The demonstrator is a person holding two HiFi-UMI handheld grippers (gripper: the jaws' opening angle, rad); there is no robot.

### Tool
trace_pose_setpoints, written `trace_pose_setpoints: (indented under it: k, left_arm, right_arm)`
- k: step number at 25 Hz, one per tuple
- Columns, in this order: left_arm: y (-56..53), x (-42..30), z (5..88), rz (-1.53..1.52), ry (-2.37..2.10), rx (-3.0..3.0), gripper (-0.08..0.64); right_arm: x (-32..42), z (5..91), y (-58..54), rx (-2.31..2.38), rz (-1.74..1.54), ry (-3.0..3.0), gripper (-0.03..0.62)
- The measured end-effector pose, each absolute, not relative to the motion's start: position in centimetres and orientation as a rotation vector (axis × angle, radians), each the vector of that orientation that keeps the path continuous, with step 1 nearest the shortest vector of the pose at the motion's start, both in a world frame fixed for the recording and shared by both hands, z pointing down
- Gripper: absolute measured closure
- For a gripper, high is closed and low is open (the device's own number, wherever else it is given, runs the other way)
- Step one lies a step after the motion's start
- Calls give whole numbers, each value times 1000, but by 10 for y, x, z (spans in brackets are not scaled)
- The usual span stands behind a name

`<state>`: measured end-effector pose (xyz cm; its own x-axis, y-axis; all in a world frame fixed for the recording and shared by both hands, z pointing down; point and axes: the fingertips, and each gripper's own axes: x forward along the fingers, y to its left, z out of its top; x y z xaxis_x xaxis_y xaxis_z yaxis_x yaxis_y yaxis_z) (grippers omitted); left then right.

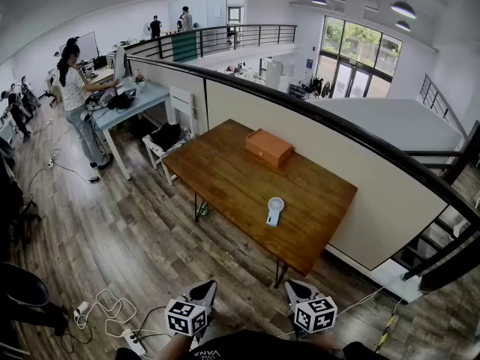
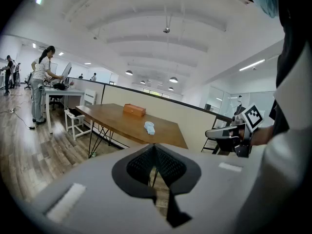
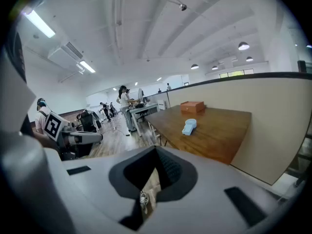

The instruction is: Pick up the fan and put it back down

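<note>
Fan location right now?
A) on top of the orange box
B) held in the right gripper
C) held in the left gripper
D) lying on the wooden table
D: the fan lies flat on the wooden table, apart from the orange box.

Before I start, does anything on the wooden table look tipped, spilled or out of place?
Nothing stands out: the small fan lies on the table, the orange box sits closed beyond it, and nothing is spilled.

The brown rectangular wooden table (image 1: 225,175) has a smooth, faintly glossy top. The small pale plastic fan (image 1: 274,211) looks matt, the orange-brown wooden box (image 1: 268,148) satiny, and the wood-plank floor (image 1: 120,238) grainy.
</note>
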<state>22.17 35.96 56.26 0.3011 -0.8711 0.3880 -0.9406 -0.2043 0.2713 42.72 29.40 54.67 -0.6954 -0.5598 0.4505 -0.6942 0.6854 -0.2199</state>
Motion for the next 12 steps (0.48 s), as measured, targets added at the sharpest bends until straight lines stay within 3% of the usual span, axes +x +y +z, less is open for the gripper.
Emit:
trace_pose_setpoints:
  k: [12]
  left_arm:
    - [349,199,556,156,-1638,2118,549]
  right_arm:
    - [413,535,276,1058,567,-2590,580]
